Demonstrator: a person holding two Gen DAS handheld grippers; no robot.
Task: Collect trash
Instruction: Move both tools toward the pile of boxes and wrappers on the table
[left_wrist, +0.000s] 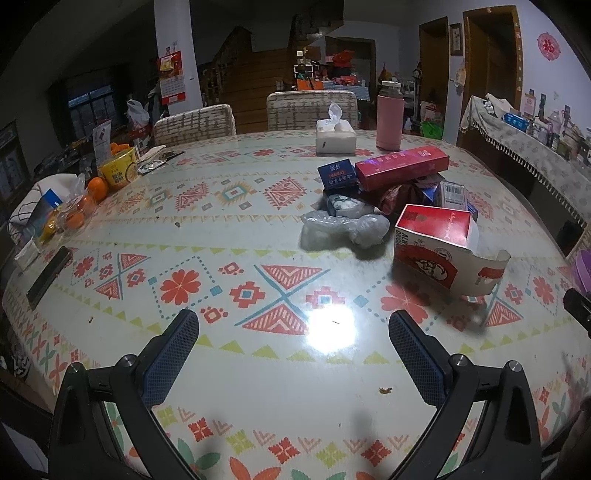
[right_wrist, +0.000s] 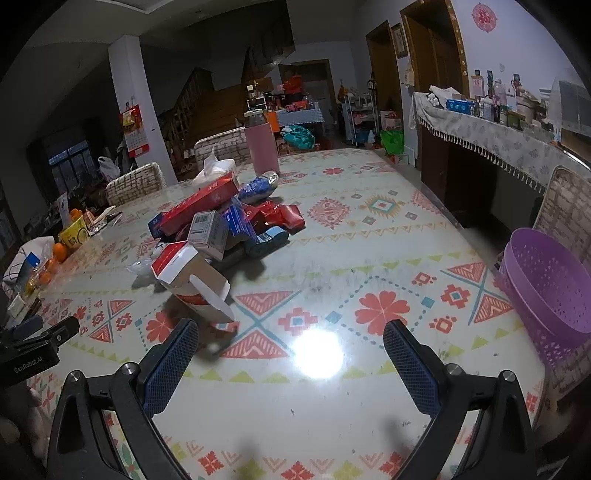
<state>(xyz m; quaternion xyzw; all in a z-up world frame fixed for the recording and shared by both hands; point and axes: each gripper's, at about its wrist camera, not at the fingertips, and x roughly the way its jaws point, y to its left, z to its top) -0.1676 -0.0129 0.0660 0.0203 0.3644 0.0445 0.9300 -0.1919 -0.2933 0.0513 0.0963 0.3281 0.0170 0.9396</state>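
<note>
Purple basket (right_wrist: 546, 291) at table edge (right_wrist: 491, 236), trash pile (right_wrist: 221, 225) mid-table.

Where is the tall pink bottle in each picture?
Left wrist view: the pink bottle stands at the far side of the table, upper right of centre, right of the tissue box.
Right wrist view: the pink bottle stands upper centre-left, behind the trash pile.
Shared landmark: the long red box on top of the pile.

"GenRobot.AI" on left gripper (right_wrist: 29, 363) body (other print illegible).
</note>
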